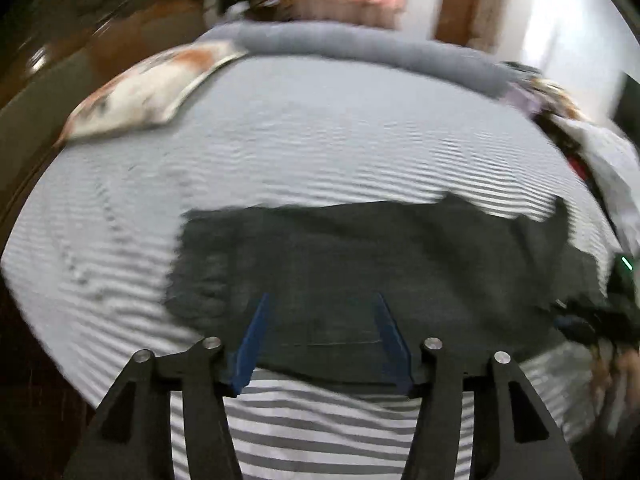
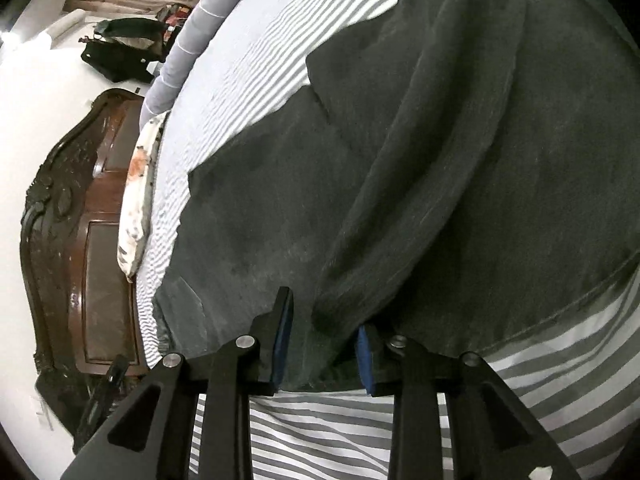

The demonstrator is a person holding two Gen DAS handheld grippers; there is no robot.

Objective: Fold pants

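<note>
Left hand-held gripper [image 1: 322, 300] spread over dark pants [image 1: 360, 264], striped sheet [image 1: 280, 152].

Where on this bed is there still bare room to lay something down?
The widest bare patch of striped sheet lies between the dark pants, the floral pillow and the grey bolster. A narrower strip of sheet runs along the near edge, under the left gripper. It is crowded at the far right, where a heap of clothes sits.

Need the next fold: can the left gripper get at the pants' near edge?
Probably yes. The left gripper is open above the dark pants, and nothing lies between them on the striped sheet.
</note>
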